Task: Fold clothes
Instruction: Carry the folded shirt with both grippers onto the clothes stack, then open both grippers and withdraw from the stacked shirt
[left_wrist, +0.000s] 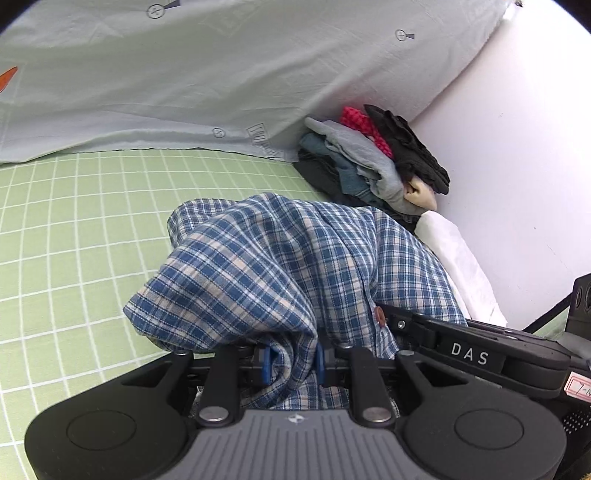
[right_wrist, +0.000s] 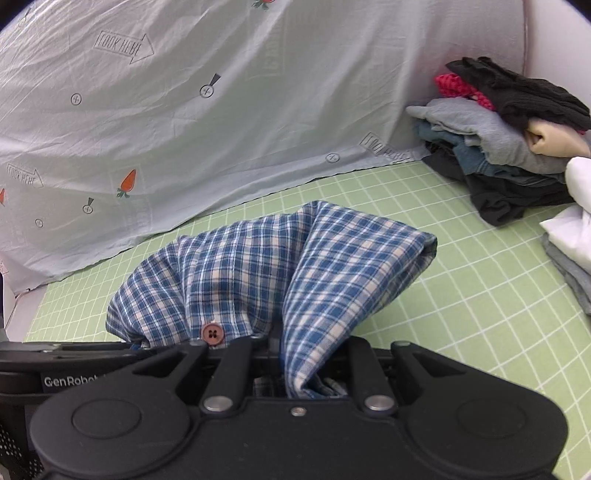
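A blue plaid shirt hangs bunched over both grippers above the green grid mat. My left gripper is shut on a fold of the shirt, blue pads pinching the cloth. The right gripper body lies close beside it at right. In the right wrist view the same plaid shirt drapes forward, a brown button showing. My right gripper is shut on a fold of it; its fingertips are hidden by cloth. The left gripper body sits at left.
A pale printed sheet hangs behind the mat. A pile of folded clothes in grey, black, red and teal sits at the back right by the white wall. White folded cloth lies nearer on the right.
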